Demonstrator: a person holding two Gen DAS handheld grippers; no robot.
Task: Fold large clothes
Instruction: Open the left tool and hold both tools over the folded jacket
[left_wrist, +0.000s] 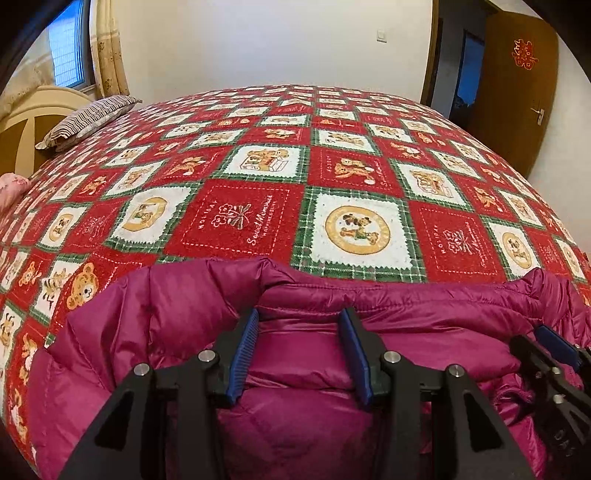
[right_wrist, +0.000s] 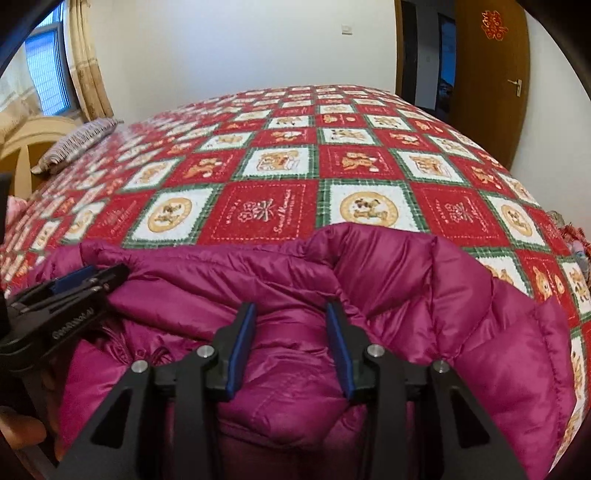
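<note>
Puffy magenta jacket (left_wrist: 314, 354) bunched at near edge of bed (left_wrist: 258, 206). My left tongs (left_wrist: 299, 325) & right tongs (right_wrist: 290, 314) gape over it, grasping nothing. Risk: slick fabric slips out, fold springs back.

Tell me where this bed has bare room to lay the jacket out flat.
Free: the patchwork bedspread beyond the magenta jacket, as far as the striped pillow and the far wall. Crowded: the near edge, where the bunched jacket sits under the left gripper and right gripper.
</note>
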